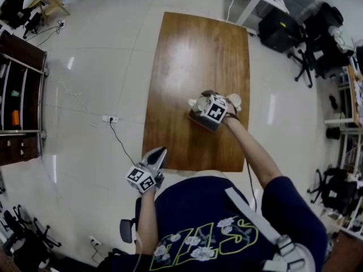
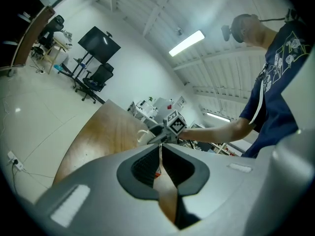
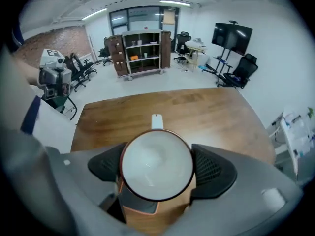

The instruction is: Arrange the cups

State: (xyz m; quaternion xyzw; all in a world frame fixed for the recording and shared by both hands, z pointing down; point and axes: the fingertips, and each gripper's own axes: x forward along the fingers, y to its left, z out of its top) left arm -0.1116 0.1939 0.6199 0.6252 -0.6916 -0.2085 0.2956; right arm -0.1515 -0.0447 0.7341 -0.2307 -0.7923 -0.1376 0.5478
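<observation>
In the right gripper view a white cup (image 3: 156, 165) with a dark red rim sits between the two pads of my right gripper (image 3: 156, 167), seen from straight above. Its handle points away from me. Both pads touch its sides, so the gripper is shut on it. In the head view the right gripper (image 1: 211, 113) points down over the right half of the wooden table (image 1: 187, 55), and its marker cube hides the held cup. Two more pale cups (image 1: 193, 102) (image 1: 233, 101) show either side of it. My left gripper (image 1: 157, 153) hangs by the table's near left corner, shut and empty.
A dark square piece with an orange edge (image 3: 135, 205) lies under the held cup, showing reddish (image 1: 198, 120) in the head view. A power strip and cable (image 1: 110, 119) lie on the floor at the left. Shelves (image 1: 20, 95) and office chairs (image 1: 317, 55) ring the room.
</observation>
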